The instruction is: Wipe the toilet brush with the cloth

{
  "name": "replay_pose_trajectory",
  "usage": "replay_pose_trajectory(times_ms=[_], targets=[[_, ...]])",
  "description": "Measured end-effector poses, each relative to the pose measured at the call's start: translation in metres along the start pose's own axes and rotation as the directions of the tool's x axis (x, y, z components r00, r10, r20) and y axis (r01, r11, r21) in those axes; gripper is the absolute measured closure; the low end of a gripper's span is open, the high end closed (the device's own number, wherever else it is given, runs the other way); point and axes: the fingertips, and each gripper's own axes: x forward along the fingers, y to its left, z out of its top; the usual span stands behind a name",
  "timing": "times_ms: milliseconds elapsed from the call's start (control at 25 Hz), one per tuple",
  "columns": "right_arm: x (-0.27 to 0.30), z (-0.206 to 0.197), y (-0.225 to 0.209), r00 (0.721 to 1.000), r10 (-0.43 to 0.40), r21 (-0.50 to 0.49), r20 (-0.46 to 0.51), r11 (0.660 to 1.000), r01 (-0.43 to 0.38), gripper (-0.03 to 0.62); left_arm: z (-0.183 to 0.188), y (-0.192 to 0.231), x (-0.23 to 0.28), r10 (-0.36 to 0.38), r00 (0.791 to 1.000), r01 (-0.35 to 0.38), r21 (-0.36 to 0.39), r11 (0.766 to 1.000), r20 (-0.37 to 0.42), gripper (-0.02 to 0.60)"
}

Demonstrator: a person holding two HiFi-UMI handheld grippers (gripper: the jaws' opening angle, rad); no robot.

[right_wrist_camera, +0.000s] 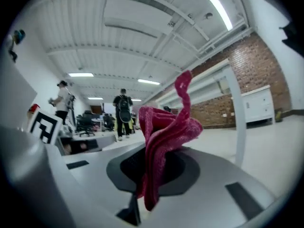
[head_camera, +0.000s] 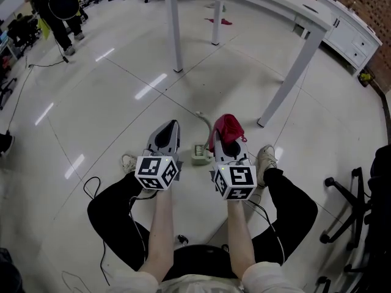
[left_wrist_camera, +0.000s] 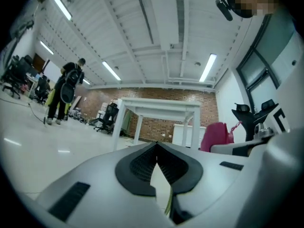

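The right gripper [head_camera: 231, 146] is pinched tight on a crumpled crimson microfibre cloth [head_camera: 227, 126], but only on a fold of it. Most of the fabric flops loose above the jaws, so I'd guess a firm drag across bristles could pull it free.

The left gripper [head_camera: 171, 129] is fully closed with nothing in it. The pale toilet brush with a curved white handle [head_camera: 201, 154] lies untouched on the glossy white tiled floor [head_camera: 110, 96], at twelve o'clock from the seated person, between and below the two grippers. Wiped without being held, it would likely skid on those tiles.

As for containers, the pale block at the brush's foot may be a holder or the head itself, I can't tell which. The white drawer cabinet [head_camera: 351, 34] at two o'clock is closed, so its contents are hidden.
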Motion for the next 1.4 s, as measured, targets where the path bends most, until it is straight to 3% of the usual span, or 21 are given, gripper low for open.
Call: replay_pose_trajectory(times_ms=[120,400,800,1080,1400], targets=[[-0.008,-0.019,-0.017,0.997,-0.062,0.019,-0.048,0.998,0.063,0.563,-0.008,0.000,-0.007,0.044,0.999,-0.044,-0.010,0.999,-0.014,0.577],[-0.027,-0.031,-0.020,0.996,-0.059,0.044,-0.065,0.997,0.062,0.562,-0.020,-0.025,-0.021,0.021,0.999,-0.022,-0.030,0.999,-0.030,0.577],[-0.098,-0.022,0.003,0.998,-0.049,0.030,-0.040,0.998,0.050,0.562,-0.010,-0.074,-0.090,0.000,1.000,-0.001,-0.006,1.000,-0.022,0.577],[-0.168,-0.028,0.035,0.998,-0.042,0.008,-0.050,0.999,0.043,0.562,-0.001,-0.117,-0.152,-0.035,0.999,0.035,0.042,0.999,-0.007,0.577],[-0.270,-0.037,0.092,0.996,-0.024,0.066,-0.087,0.997,0.030,0.562,-0.007,-0.145,-0.272,0.004,1.000,-0.004,-0.017,1.000,-0.009,0.577]])
